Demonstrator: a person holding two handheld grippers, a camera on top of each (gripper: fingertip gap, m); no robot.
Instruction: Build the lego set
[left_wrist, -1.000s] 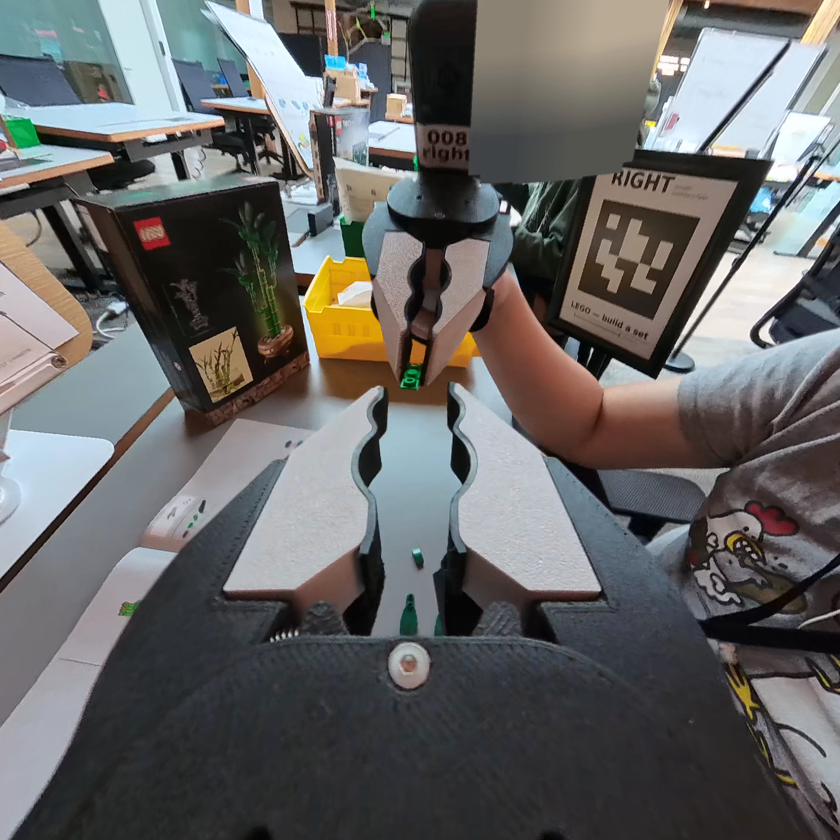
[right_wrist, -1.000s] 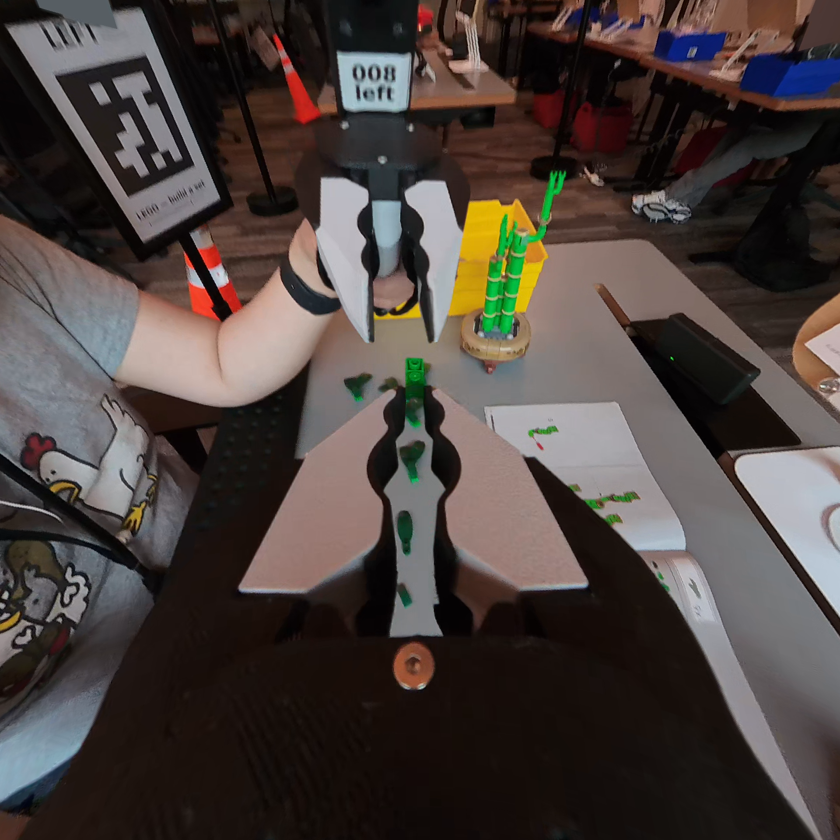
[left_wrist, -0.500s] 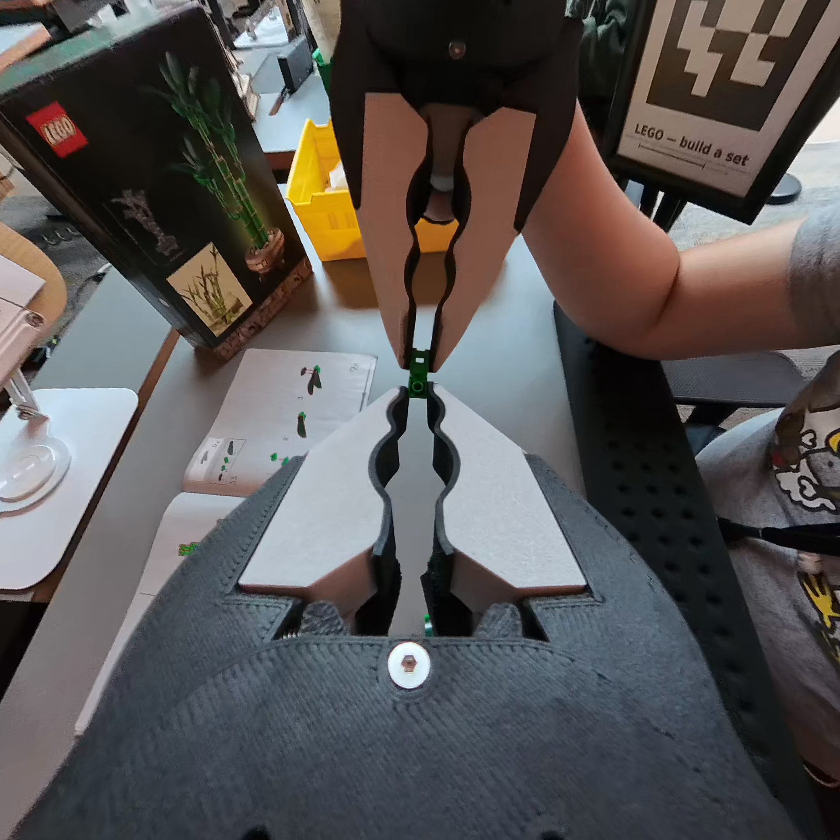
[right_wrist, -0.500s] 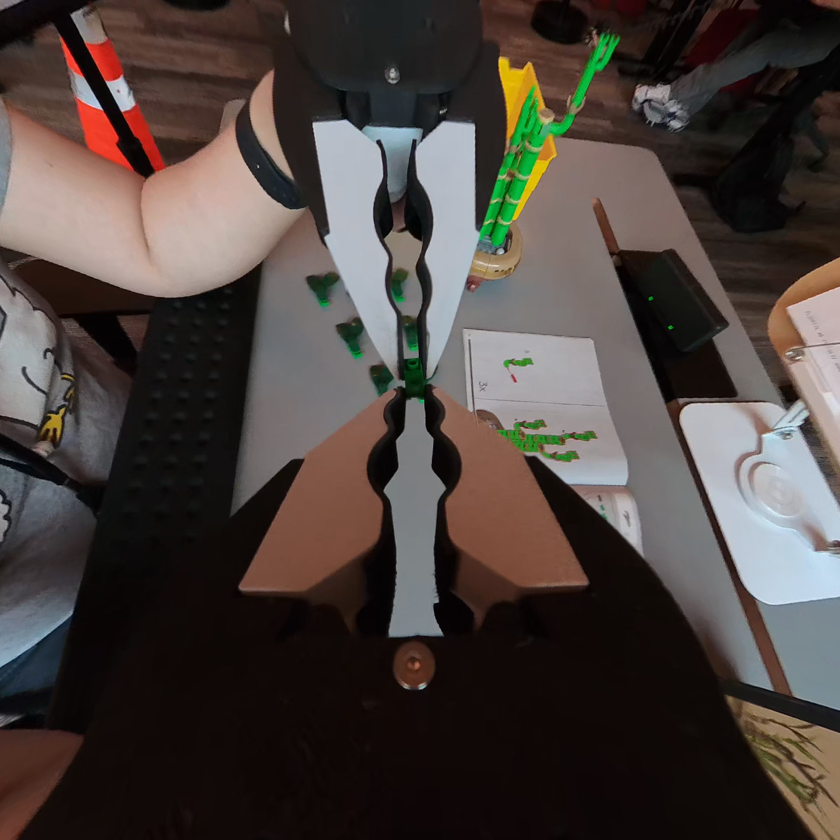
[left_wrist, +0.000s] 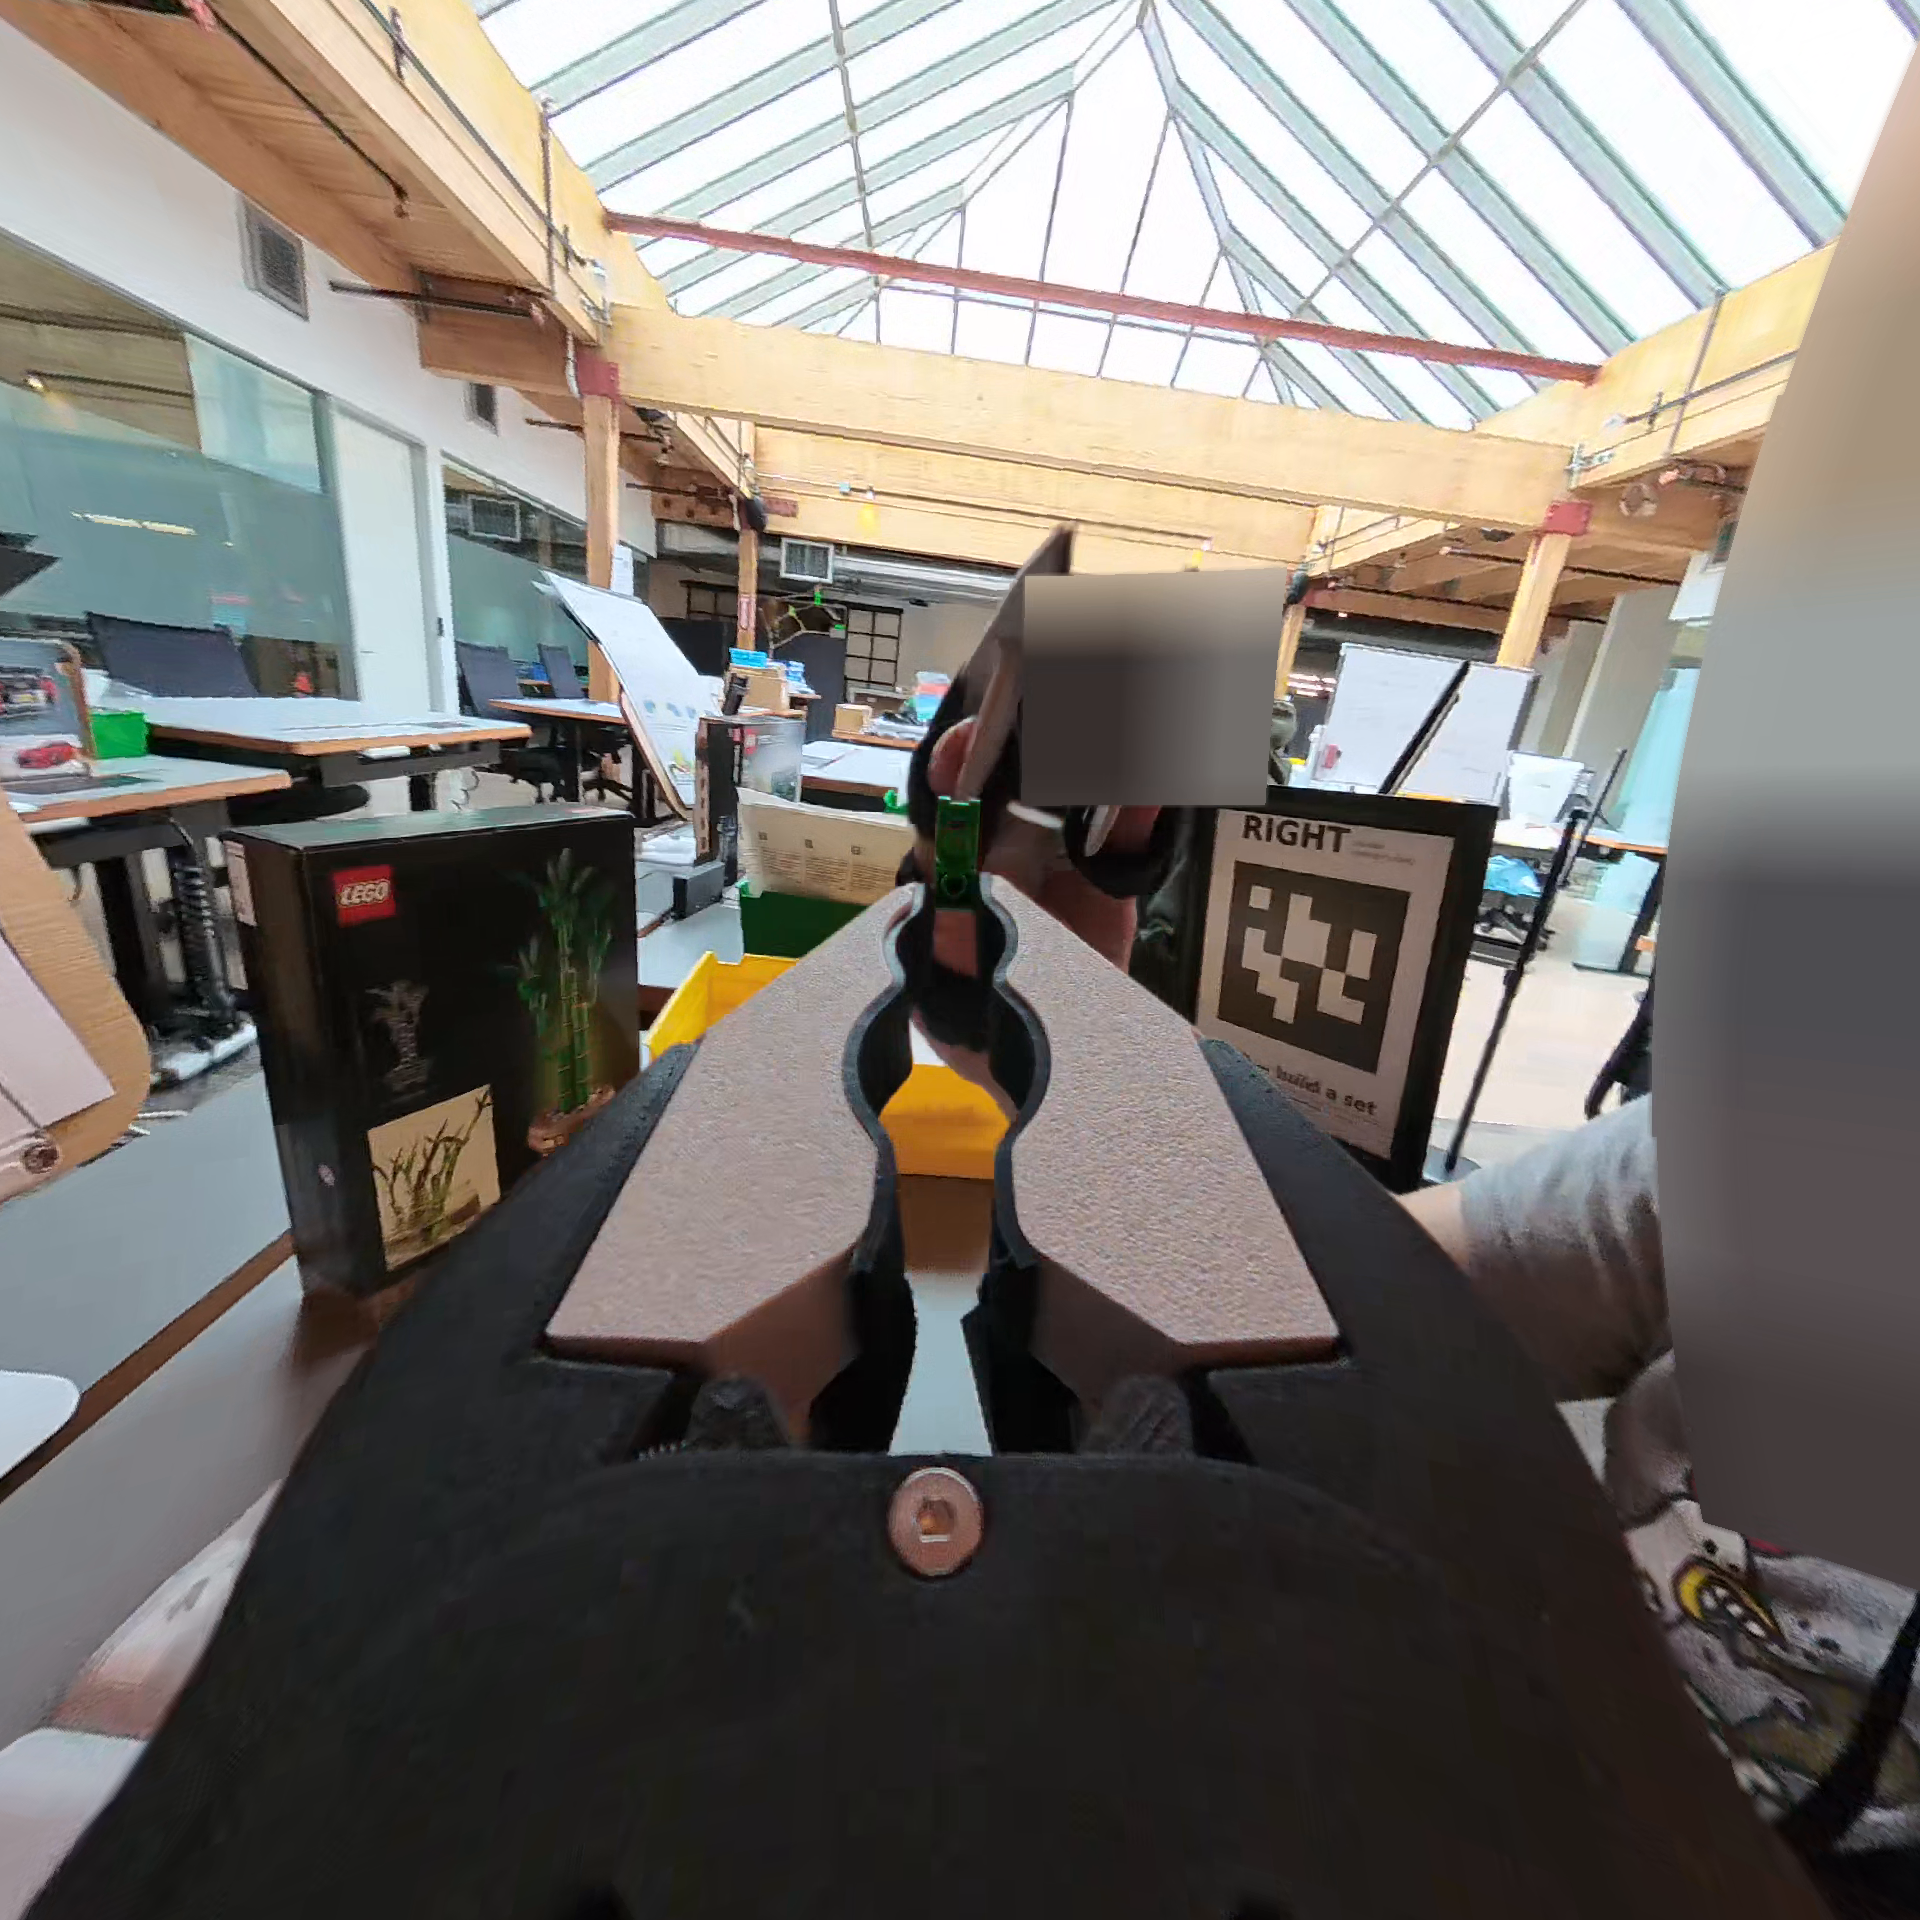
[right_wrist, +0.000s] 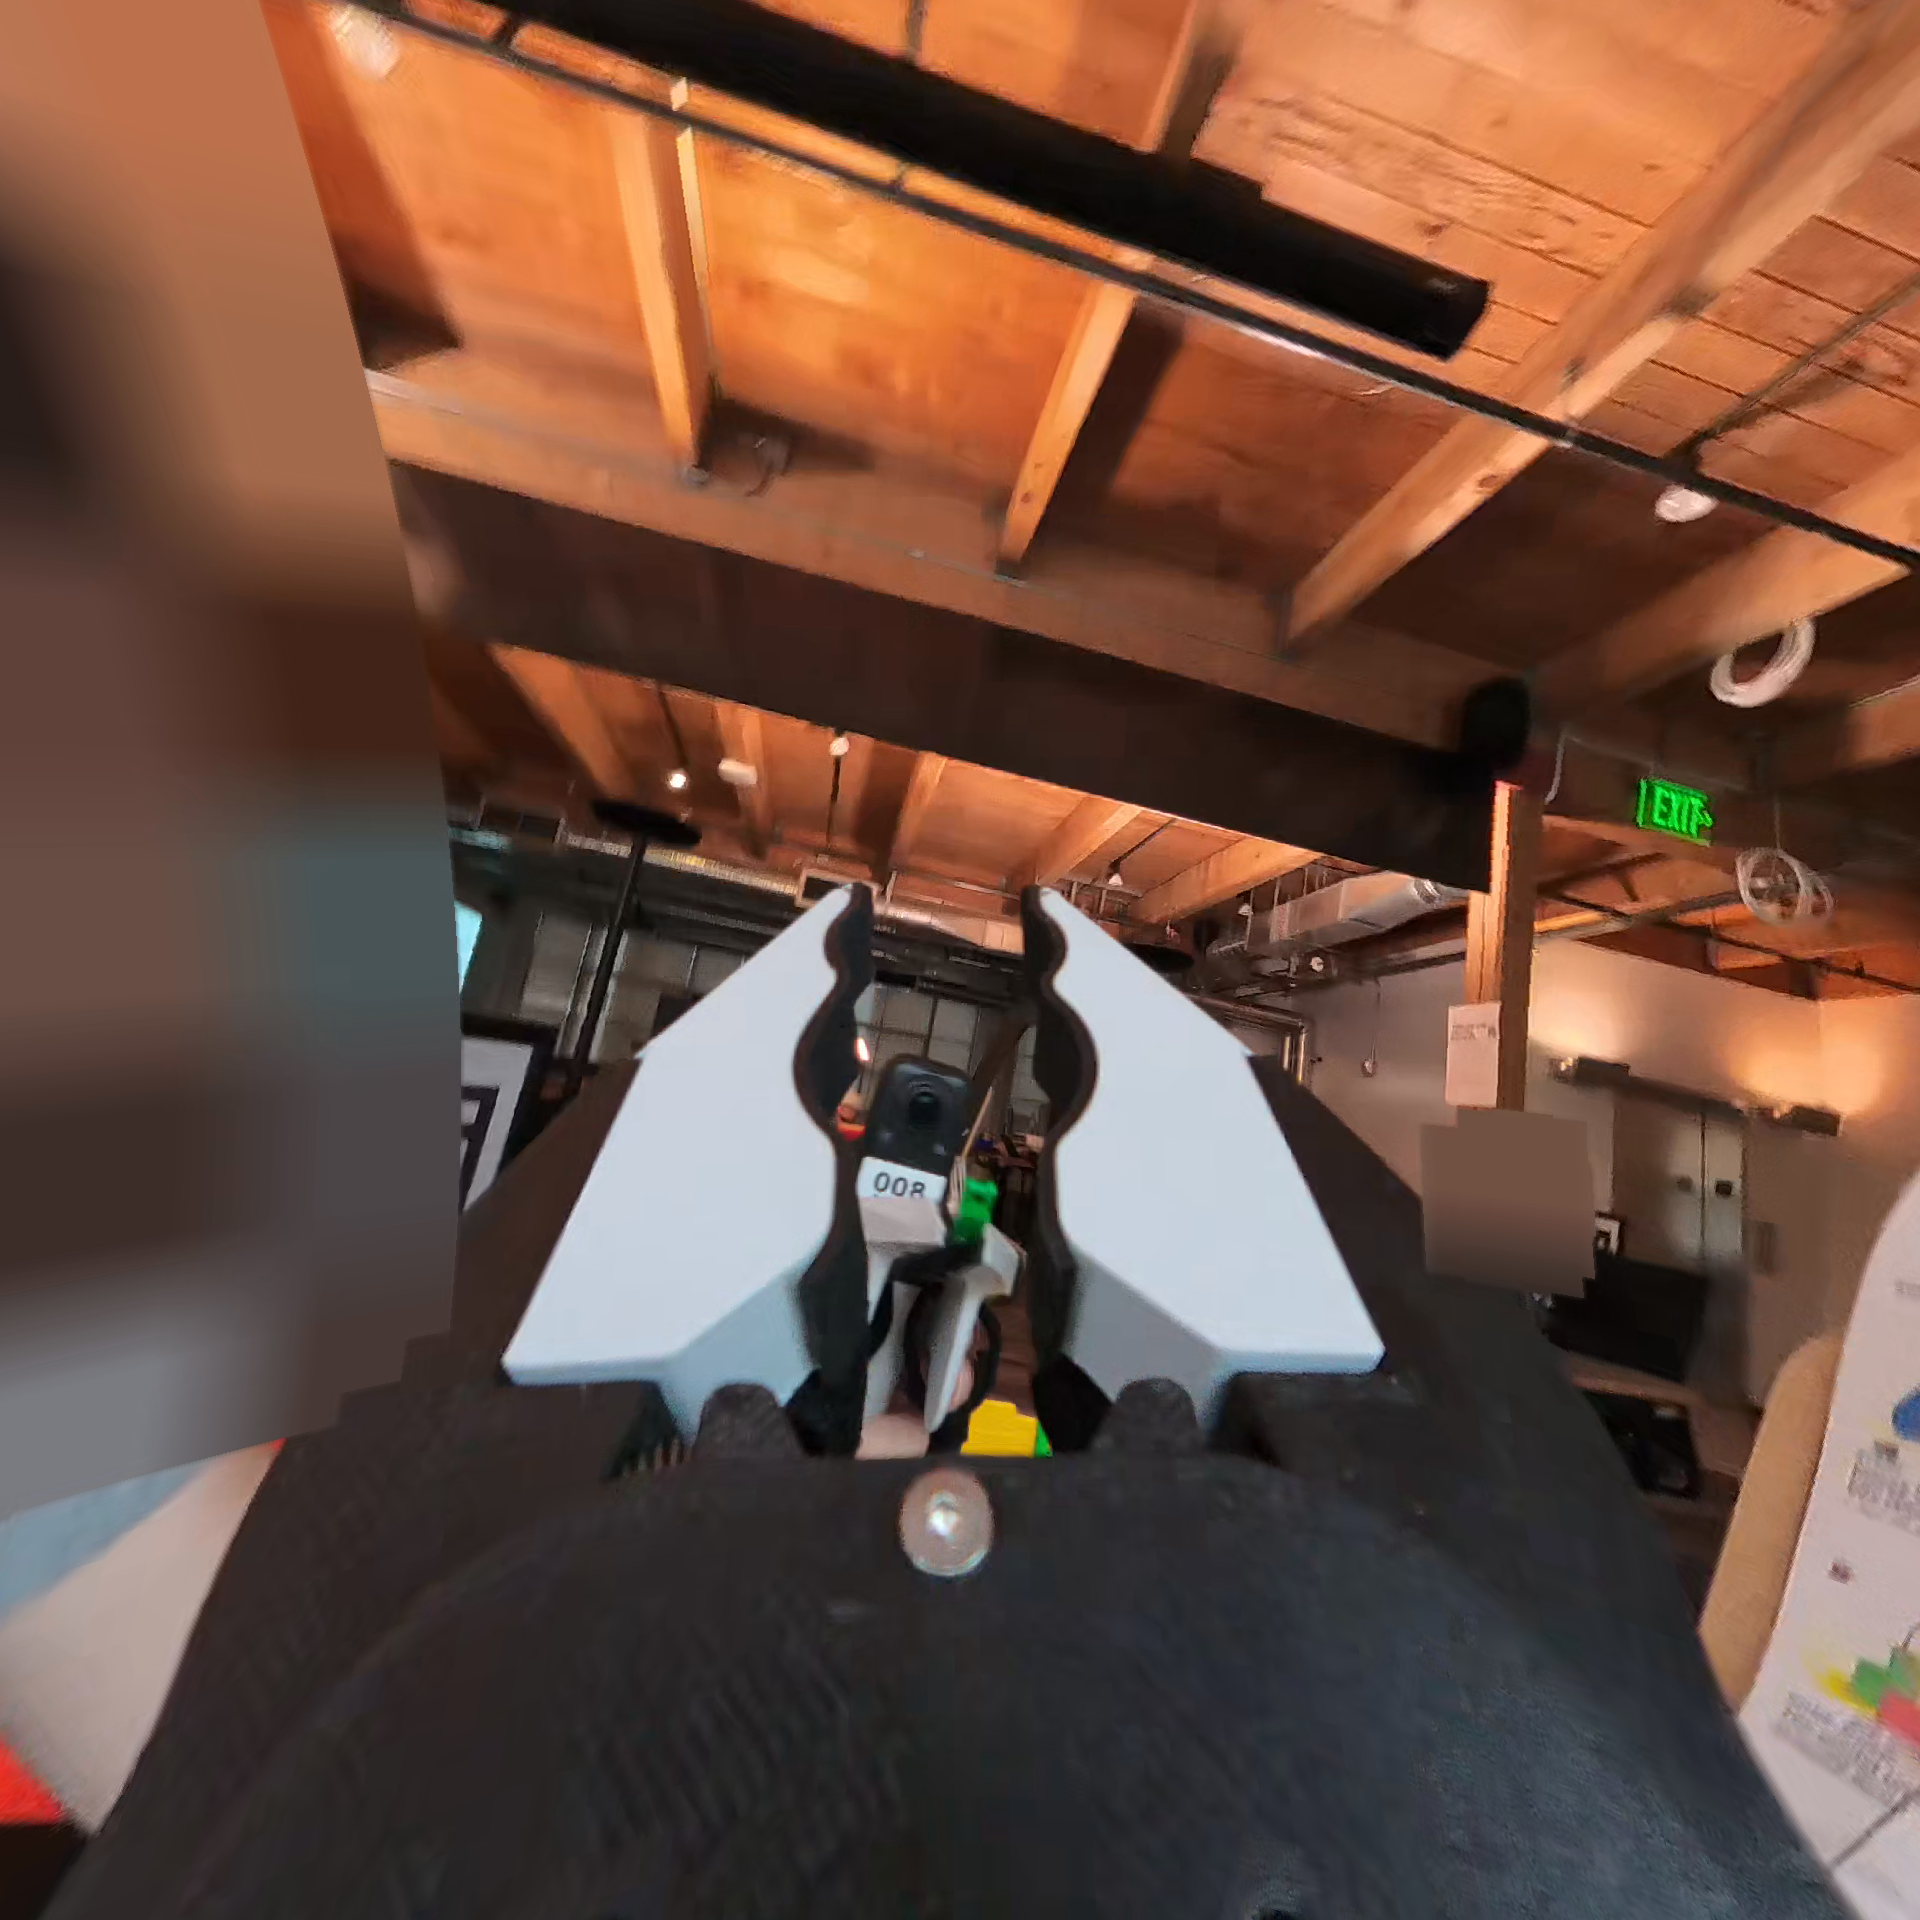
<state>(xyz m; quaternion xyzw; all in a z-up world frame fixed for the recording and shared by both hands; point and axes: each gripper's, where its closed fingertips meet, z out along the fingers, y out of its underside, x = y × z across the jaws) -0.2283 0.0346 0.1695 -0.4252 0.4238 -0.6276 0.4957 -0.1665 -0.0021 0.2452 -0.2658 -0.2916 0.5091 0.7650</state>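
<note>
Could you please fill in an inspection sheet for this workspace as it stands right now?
Surface: dark table, only its left part visible.
Job's things: green lego piece held upright at the left gripper's tips; black set box standing on the table; yellow bin behind the fingers.
Clutter: white booklet edge at lower left, blurred.
Grippers: left gripper shut on the green lego piece; right gripper open, holding nothing, pointed up at the ceiling.
Cables: nothing seen on the table.
Surroundings: marker sign on a stand, office desks, skylight, wooden beams.
</note>
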